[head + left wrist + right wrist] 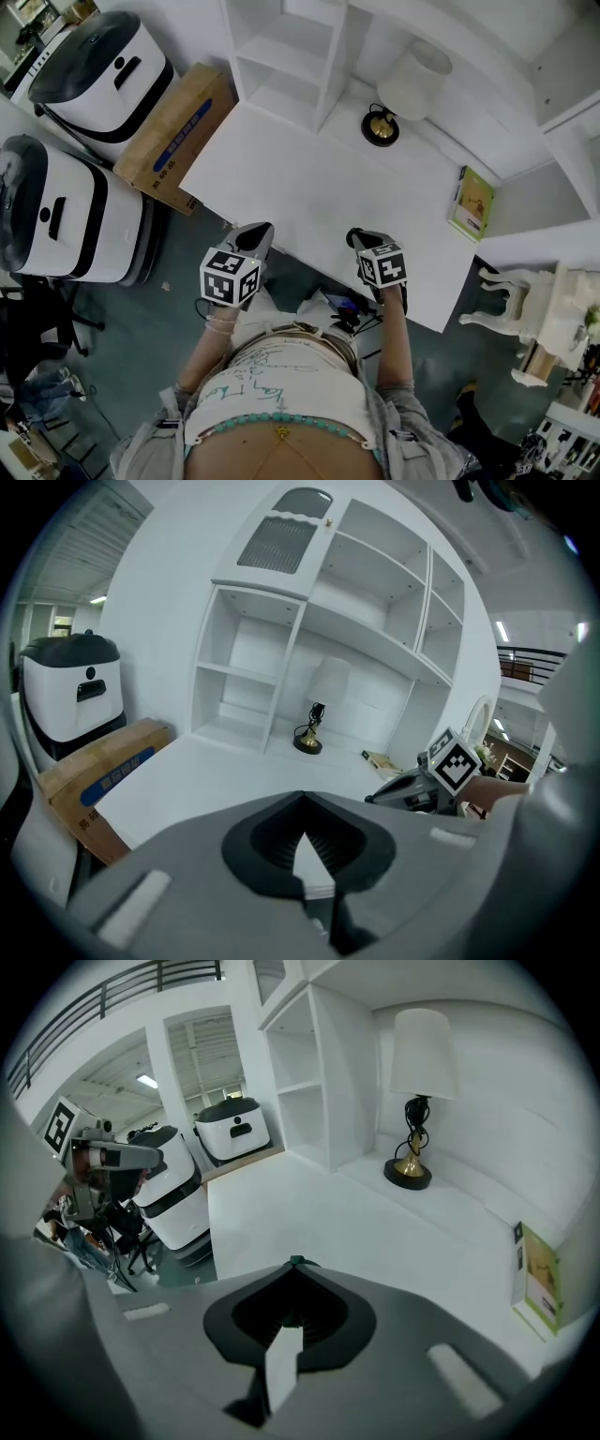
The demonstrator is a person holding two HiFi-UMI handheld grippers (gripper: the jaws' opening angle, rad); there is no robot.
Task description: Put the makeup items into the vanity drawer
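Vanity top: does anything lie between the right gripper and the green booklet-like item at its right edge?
Nothing visible does: bare vanity top separates the right gripper from the green item. The lamp stands farther back, off that line.

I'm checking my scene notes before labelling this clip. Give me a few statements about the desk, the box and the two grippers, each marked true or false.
1. The lamp stands on the white desk. True.
2. The cardboard box lies on the desk. False: it sits beside the desk's left end, below its top.
3. The left gripper has its jaws wide apart. False: they are together.
4. A green booklet lies near the desk's right end, apart from the lamp. True.
5. The right gripper grips the lamp. False: it is shut near the desk's front edge, far from the lamp.
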